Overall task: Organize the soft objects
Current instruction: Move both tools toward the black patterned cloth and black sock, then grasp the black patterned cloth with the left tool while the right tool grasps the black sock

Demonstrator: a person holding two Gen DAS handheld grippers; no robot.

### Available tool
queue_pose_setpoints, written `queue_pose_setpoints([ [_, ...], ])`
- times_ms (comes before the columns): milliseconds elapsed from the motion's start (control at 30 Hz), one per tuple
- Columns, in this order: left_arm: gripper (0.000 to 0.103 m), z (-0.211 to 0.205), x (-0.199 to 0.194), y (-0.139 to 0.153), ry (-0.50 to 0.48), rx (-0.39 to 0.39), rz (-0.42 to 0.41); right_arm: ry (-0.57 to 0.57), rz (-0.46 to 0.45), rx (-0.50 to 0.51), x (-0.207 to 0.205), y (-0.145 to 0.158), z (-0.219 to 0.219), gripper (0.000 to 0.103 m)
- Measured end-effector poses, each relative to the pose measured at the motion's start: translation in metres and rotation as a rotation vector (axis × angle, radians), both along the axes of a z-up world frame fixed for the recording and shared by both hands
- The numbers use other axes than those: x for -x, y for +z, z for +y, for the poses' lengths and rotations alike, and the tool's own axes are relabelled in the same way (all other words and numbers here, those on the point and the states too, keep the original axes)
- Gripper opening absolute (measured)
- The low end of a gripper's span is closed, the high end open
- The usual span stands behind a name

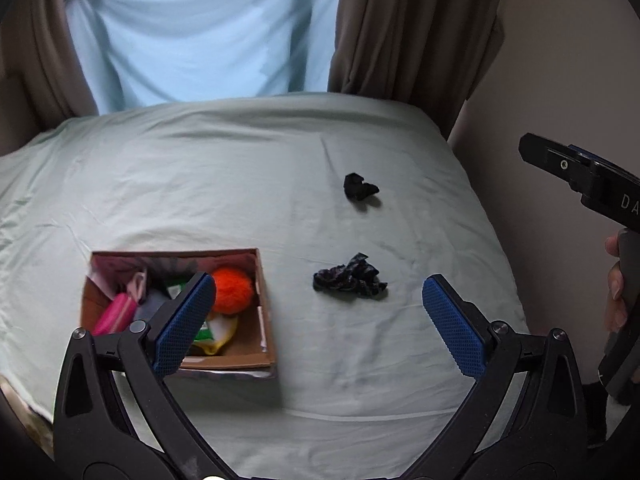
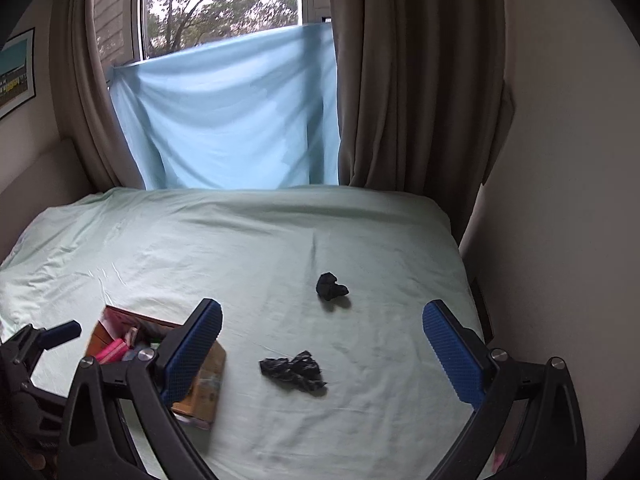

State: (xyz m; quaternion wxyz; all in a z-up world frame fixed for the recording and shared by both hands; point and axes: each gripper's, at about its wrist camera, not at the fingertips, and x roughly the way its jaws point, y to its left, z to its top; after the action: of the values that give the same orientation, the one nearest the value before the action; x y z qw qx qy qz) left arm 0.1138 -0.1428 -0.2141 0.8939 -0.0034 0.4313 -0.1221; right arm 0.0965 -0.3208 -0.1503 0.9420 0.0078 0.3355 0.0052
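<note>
A cardboard box [image 1: 266, 344] sits on the pale green bed [image 1: 240, 184] at the left; it holds an orange fluffy ball [image 1: 234, 290], a pink item [image 1: 114, 314] and other soft things. The box also shows in the right wrist view [image 2: 208, 384]. A crumpled dark patterned cloth [image 1: 350, 278] [image 2: 294, 372] lies right of the box. A small black wad [image 1: 359, 187] [image 2: 331, 286] lies farther back. My left gripper [image 1: 318, 294] is open and empty above the bed, its left finger over the box. My right gripper [image 2: 322, 320] is open and empty above the two dark cloths.
A light blue sheet [image 2: 228, 116] hangs over the window behind the bed, between brown curtains [image 2: 416, 80]. A wall [image 2: 560, 200] runs along the bed's right edge. The right gripper's body [image 1: 592, 184] shows at the right of the left wrist view.
</note>
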Motion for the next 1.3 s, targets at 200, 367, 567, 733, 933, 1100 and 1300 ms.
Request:
queue_pose_setpoints([
  [200,0.103,-0.051,-0.043,-0.074,0.046,0.001,0.106,0.079,0.07,0.023,-0.062,-0.059,-0.038,0.1],
  [367,0.103,-0.073,-0.073,-0.128,0.079,-0.029,0.135,0.164,0.108,-0.008,-0.116,-0.117,-0.054,0.1],
  [567,0.103,-0.093,-0.098,-0.197,0.074,-0.088,0.147,0.18,0.154,-0.036,-0.168,-0.188,-0.067,0.1],
  [733,0.103,-0.098,-0.115,-0.249,0.073,-0.076,0.173,0.212,0.18,-0.026,-0.199,-0.238,-0.07,0.1],
  [933,0.103,-0.102,-0.133,-0.292,0.089,-0.106,0.192,0.237,0.224,-0.021,-0.234,-0.292,-0.064,0.1],
  [1100,0.103,-0.107,-0.137,-0.3,0.058,-0.142,0.156,0.244,0.222,-0.02,-0.263,-0.319,-0.051,0.1],
  [1300,0.103,-0.106,-0.14,-0.301,0.021,-0.143,0.143,0.248,0.177,-0.003,-0.293,-0.328,-0.035,0.092],
])
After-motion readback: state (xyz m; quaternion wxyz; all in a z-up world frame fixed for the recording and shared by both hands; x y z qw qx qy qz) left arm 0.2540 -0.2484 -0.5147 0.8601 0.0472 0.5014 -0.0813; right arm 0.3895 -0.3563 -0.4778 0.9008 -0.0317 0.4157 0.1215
